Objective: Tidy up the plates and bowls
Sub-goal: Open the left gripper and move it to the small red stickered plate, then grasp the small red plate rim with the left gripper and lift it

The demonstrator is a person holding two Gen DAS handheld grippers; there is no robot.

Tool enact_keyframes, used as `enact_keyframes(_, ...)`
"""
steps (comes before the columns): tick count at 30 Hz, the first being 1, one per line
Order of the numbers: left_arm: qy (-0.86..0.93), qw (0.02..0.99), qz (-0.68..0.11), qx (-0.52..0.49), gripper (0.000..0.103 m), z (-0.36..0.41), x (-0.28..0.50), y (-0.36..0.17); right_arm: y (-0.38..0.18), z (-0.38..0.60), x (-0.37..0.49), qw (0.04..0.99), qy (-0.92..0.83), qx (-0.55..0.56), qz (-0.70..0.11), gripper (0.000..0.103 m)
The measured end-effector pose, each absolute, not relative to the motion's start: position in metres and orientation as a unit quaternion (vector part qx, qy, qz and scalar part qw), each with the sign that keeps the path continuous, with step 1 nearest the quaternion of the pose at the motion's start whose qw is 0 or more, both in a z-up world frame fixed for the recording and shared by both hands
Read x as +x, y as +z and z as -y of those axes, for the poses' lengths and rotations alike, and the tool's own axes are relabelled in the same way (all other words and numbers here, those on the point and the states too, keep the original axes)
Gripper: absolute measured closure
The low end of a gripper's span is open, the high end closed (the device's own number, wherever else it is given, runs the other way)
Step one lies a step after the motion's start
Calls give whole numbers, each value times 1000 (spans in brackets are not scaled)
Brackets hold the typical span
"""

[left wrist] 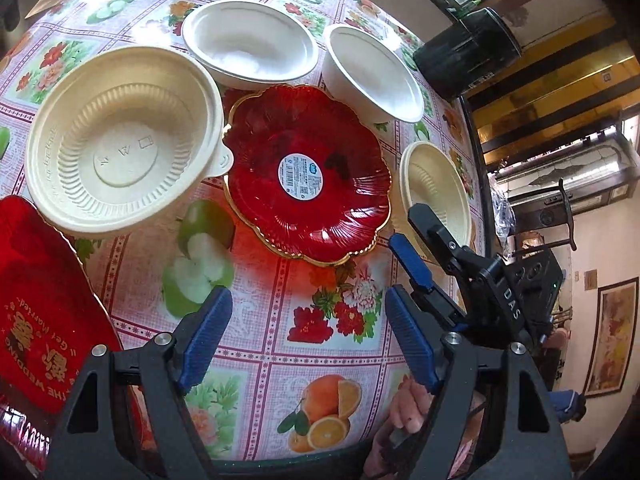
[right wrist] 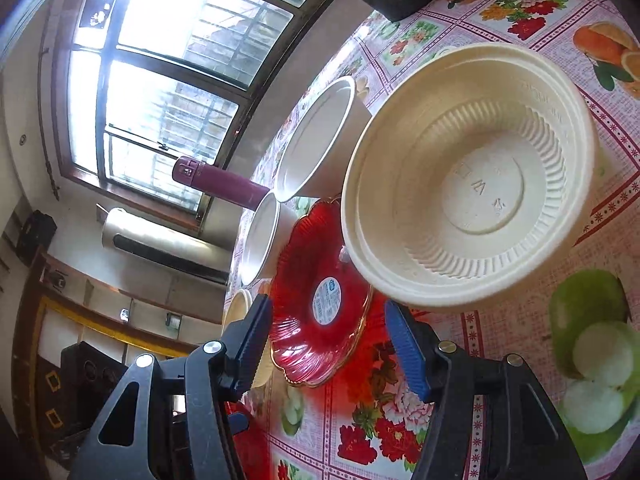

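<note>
A red flower-shaped plate (left wrist: 308, 176) (right wrist: 320, 300) with a gold rim and a round sticker lies mid-table. A large ribbed cream bowl (left wrist: 124, 140) (right wrist: 472, 176) sits left of it, partly over its edge. Behind stand two white bowls (left wrist: 252, 40) (left wrist: 372, 72). A smaller cream bowl (left wrist: 436, 188) (right wrist: 238, 308) sits at the table's right edge. My left gripper (left wrist: 308, 336) hangs open over bare cloth in front of the plate. My right gripper (left wrist: 416, 240) (right wrist: 328, 348) is open at the small cream bowl's near rim, pads pressing on nothing.
A red tray (left wrist: 40, 300) with gold lettering lies at the near left. A black box (left wrist: 468, 52) stands at the far right corner, a purple flask (right wrist: 220, 180) at the back. The table edge (left wrist: 480, 200) runs just past the small cream bowl. A hand (left wrist: 404, 408) shows below.
</note>
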State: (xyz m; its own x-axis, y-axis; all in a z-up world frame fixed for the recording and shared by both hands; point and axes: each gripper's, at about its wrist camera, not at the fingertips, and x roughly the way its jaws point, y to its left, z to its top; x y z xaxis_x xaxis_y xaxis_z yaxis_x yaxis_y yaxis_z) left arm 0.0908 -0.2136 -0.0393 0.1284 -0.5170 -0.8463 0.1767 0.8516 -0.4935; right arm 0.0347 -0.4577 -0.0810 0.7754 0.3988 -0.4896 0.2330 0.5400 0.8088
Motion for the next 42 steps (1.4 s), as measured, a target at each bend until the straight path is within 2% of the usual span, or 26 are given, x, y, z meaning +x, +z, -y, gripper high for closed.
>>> enact_keyframes(21, -231, 731, -618, -175, 25, 218, 144, -65, -98, 457, 43, 800, 44, 480, -356, 38)
enact_keyframes(29, -226, 741, -612, -161, 32, 214, 146, -66, -100, 457, 47, 802, 38, 485, -346, 41)
enact_keyframes(31, -224, 741, -613, -158, 37, 216, 147, -68, -101, 456, 48, 804, 30, 482, -346, 46)
enact_keyframes(33, -221, 741, -614, -160, 38, 216, 148, -71, -103, 457, 51, 802, 21, 481, -353, 61)
enact_keyframes(36, -214, 739, -620, -157, 38, 218, 148, -75, -110, 457, 53, 797, 15, 483, -363, 76)
enact_keyframes(37, -212, 738, -620, -159, 38, 218, 149, -76, -110, 456, 53, 797, 12, 480, -366, 78)
enact_keyframes(38, -211, 739, -619, -160, 40, 218, 149, -77, -111, 456, 53, 799, 9, 476, -368, 83)
enact_keyframes(40, -211, 741, -617, -159, 51, 219, 151, -79, -111, 454, 56, 800, 2, 471, -372, 90)
enact_keyframes(41, -210, 741, -619, -156, 52, 220, 152, -81, -111, 454, 56, 800, 1, 470, -372, 90)
enact_keyframes(42, -207, 742, -619, -153, 56, 220, 151, -82, -111, 454, 56, 801, 0, 471, -370, 91)
